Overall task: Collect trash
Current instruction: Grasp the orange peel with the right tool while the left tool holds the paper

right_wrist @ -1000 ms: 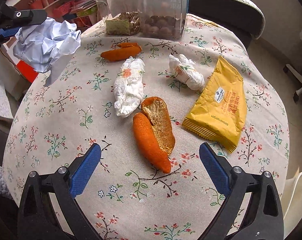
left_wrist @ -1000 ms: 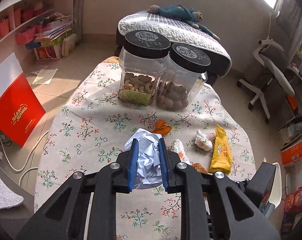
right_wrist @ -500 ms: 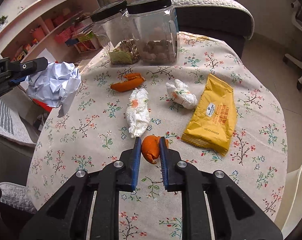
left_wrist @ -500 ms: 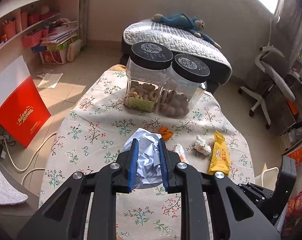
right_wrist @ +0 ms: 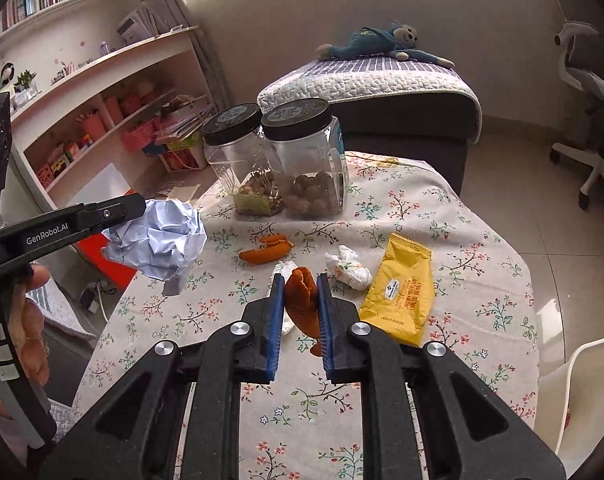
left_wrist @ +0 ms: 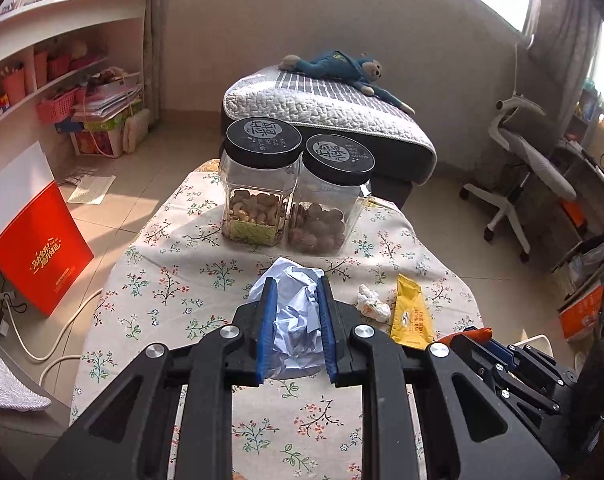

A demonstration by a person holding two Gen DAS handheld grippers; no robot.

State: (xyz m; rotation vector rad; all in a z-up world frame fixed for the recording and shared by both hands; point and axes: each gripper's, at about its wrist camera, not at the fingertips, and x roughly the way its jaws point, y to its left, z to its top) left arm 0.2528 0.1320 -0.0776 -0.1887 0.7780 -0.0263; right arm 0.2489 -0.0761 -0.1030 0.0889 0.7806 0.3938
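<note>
The left tongs [left_wrist: 294, 292] are angling downward, clenching a crumpled paper ball [left_wrist: 296, 320] above the tabletop [left_wrist: 174, 280]. The right tongs [right_wrist: 298, 284] are tilting down too, gripping an orange peel [right_wrist: 302, 304] off the cloth.

right tongs [right_wrist: 299, 280] closed on orange peel [right_wrist: 302, 304], lifted off table (floral cloth) [right_wrist: 481, 300]

My right gripper [right_wrist: 298, 312] hides most of a white tissue [right_wrist: 284, 270]; jar lid [left_wrist: 263, 133] writing is too small to read.
</note>
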